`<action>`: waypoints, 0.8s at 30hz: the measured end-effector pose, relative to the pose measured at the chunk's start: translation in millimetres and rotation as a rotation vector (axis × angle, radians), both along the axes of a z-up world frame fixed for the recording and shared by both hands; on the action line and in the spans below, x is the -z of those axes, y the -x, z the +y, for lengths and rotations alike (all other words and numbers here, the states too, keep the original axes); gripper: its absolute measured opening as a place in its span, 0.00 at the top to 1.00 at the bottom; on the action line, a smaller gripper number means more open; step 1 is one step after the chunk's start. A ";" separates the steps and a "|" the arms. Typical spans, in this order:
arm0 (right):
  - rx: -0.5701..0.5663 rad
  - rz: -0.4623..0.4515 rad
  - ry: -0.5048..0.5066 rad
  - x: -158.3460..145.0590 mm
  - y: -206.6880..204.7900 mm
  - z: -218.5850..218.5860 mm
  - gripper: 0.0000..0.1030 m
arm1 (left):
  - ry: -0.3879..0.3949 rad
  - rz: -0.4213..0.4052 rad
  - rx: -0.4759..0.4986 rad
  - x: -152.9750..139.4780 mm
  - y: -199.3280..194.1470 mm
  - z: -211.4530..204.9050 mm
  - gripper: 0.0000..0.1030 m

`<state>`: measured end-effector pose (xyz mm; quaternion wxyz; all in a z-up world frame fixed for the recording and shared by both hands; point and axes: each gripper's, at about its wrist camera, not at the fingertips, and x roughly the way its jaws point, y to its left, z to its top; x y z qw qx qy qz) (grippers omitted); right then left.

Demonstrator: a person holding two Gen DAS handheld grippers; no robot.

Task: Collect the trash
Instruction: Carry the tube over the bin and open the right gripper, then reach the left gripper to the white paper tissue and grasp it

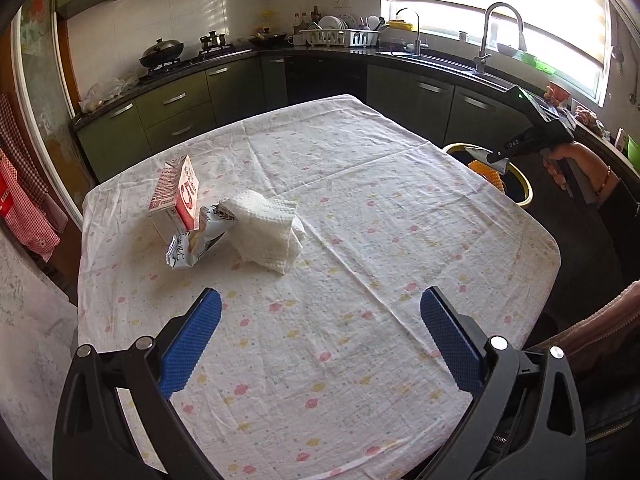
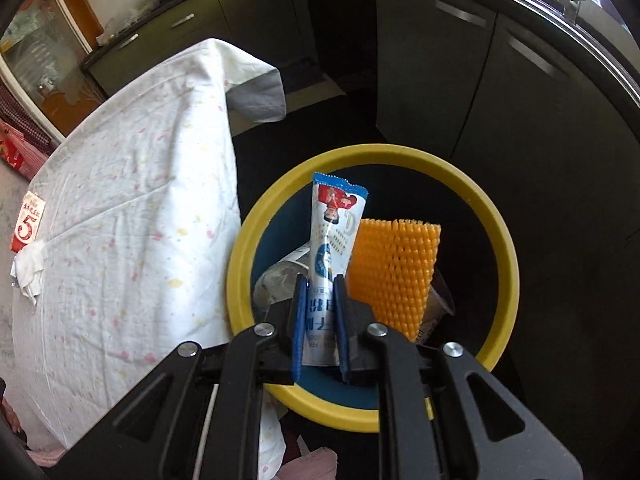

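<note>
right gripper (image 2: 320,320) clamps a light, limp wrapper (image 2: 334,236) mid-length above the bin (image 2: 508,240); left gripper (image 1: 320,344) spread, apparently empty.

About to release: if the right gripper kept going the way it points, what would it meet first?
Most likely the trash in the bin. The right gripper, shut on the wrapper, points down into its opening, towards the orange mesh and a clear bottle. Depth is unclear.

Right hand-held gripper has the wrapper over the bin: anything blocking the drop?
Nothing visible does. The wrapper hangs over the open yellow-rimmed bin, whose orange foam net and other trash sit below it.
</note>
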<state>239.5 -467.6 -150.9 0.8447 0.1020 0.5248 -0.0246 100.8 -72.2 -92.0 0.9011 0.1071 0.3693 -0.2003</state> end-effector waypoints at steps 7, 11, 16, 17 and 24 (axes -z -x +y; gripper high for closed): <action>0.069 -0.042 0.032 -13.3 -19.9 -7.7 0.73 | -0.001 0.013 0.006 5.4 -1.0 0.5 0.05; 0.071 -0.120 0.016 -29.0 2.5 0.5 0.70 | -0.001 0.018 0.003 8.3 -3.5 3.1 0.05; 0.039 -0.201 -0.028 -40.3 44.1 21.3 0.66 | 0.007 0.033 -0.001 13.5 -9.4 9.6 0.05; 0.031 -0.213 -0.037 -40.5 50.9 27.4 0.64 | 0.006 0.034 -0.003 14.0 -10.9 11.1 0.05; -0.049 -0.248 -0.111 -36.9 78.9 73.5 0.63 | -0.050 0.014 -0.042 13.1 -36.1 28.1 0.05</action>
